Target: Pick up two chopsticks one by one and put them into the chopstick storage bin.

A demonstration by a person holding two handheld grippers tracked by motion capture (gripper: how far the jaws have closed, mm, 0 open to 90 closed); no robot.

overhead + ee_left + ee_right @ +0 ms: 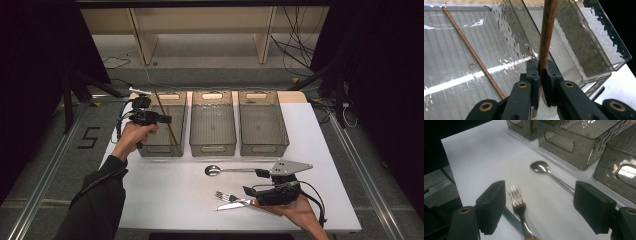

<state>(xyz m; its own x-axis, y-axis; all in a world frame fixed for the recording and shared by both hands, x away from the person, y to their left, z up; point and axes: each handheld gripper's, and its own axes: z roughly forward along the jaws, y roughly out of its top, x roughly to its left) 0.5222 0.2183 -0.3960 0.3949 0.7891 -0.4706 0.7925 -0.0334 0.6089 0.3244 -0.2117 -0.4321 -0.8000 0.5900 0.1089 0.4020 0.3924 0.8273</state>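
Observation:
My left gripper (540, 72) is shut on a brown wooden chopstick (546, 32), which rises up and away from the jaws. It hangs over the left clear bin (160, 150) at the table's left, where the left gripper (166, 119) is held in a hand. A second, thinner chopstick (471, 51) lies slanted on that bin's floor. My right gripper (255, 181) stands open low over the white table near the front. Its jaws straddle a fork (517, 200) and a knife (511, 218) with wooden handles. A steel spoon (540, 167) lies just beyond them.
Three clear bins stand in a row at the back: the left one, a middle bin (212, 147) and a right bin (263, 148). The spoon (235, 170) lies in front of the middle bin. The table edge (240, 231) runs just below the right hand.

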